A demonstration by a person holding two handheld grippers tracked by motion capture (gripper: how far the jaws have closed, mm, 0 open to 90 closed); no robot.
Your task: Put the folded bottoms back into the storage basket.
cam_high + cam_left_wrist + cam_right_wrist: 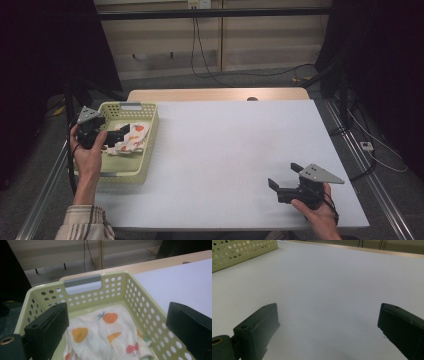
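High view, white table, pale green basket at left holding fruit-print cloth, left gripper spread over it, right gripper spread near right, grey floor, cables beyond.

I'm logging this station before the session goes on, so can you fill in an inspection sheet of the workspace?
Surface: white table, bare apart from the basket; wooden strip along its far edge.
Job's things: white fruit-print cloth lying crumpled in the pale green perforated basket at the table's left edge.
Clutter: nothing seen.
Grippers: left claw open, over the basket above the cloth; right claw open and empty at the table's near right.
Cables: black cables on the back wall and floor.
Surroundings: dark curtains, wood panelling.
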